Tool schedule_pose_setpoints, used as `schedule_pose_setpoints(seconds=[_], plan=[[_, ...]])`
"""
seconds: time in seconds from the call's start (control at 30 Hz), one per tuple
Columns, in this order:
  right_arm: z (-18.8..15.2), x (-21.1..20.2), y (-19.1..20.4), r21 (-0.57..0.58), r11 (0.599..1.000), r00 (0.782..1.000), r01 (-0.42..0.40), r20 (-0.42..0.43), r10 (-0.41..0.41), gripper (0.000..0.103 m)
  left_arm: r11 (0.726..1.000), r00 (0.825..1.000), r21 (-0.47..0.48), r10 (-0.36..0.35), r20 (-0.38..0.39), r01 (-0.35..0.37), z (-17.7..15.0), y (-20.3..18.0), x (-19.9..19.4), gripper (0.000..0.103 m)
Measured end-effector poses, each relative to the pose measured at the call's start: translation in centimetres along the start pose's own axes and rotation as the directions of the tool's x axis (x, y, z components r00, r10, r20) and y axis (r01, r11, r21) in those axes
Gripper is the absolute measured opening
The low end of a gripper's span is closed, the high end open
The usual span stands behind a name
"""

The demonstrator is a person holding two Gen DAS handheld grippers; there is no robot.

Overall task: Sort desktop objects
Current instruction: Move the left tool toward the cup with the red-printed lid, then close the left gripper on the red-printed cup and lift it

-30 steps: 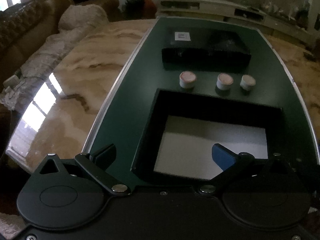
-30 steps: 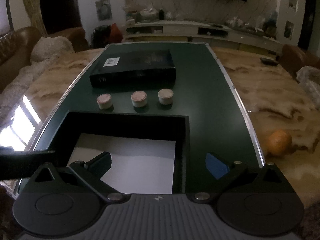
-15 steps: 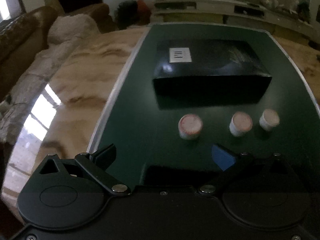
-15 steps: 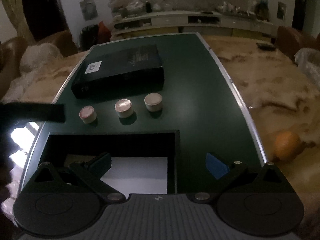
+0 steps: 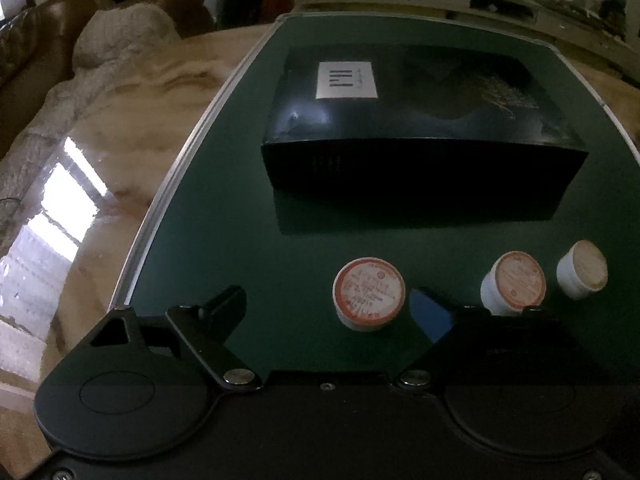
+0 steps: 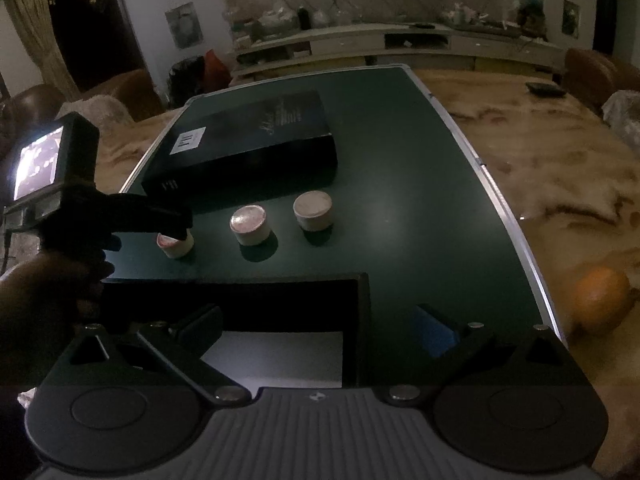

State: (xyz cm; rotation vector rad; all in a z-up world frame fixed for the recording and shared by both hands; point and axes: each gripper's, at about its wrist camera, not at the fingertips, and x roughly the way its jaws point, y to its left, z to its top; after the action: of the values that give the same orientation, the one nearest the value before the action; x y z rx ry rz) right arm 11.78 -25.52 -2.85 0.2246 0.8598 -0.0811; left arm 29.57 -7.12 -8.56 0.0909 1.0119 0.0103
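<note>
A: Left wrist view first. What does it show?

B: The left tool is spread wide and grips nothing. It hangs over the green mat on the marble table. The left cup, a small white one with a red-ringed lid, sits between the two fingers, closer to the blue-padded finger on the right, though I cannot tell if they touch.

A: And the others?

B: The middle cup stands to the right, past the blue pad, and the right cup is just beside it. Beyond all three lies the black box with a white label on its far left corner.

A: Now the right wrist view.

B: The right tool is also spread, holding nothing. Its left finger sits above the open black tray with a white floor; its blue-padded finger is over bare mat to the tray's right. The three cups stand in a row between tray and box. The left tool, held by a hand, reaches over the leftmost cup, partly covering it.

A: Anything off the mat?

B: An orange rests on the table, just beside the mat's right edge.
</note>
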Motion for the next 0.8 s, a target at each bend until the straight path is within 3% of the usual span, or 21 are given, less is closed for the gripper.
schedule_pose_setpoints(seconds=[0.1,0.17,0.23,0.63,0.8], plan=[[-0.2,0.3,-0.1,0.009,1.0,1.0,0.006,-0.01,-0.006,0.103,1.0,1.0,-0.007,-0.015,-0.003,0.015,0.0,0.0,0.4,0.081],[-0.3,0.4,-0.3,0.02,1.0,1.0,0.008,-0.011,-0.008,0.103,1.0,1.0,-0.012,-0.026,-0.006,0.026,0.1,0.0,0.6,0.068],[-0.4,0.5,-0.6,0.033,0.999,1.0,0.013,-0.009,-0.013,0.103,0.999,0.999,-0.025,-0.044,-0.017,0.044,0.1,0.0,1.1,0.062],[-0.8,0.8,-1.4,0.071,0.997,1.0,0.03,-0.008,-0.03,0.103,0.997,0.997,-0.019,-0.071,-0.012,0.071,0.3,-0.1,1.4,0.041],[-1.0,0.7,-1.7,0.082,0.996,1.0,0.028,-0.008,-0.028,0.103,0.996,0.996,-0.031,-0.085,-0.005,0.084,0.3,0.1,1.3,0.041]])
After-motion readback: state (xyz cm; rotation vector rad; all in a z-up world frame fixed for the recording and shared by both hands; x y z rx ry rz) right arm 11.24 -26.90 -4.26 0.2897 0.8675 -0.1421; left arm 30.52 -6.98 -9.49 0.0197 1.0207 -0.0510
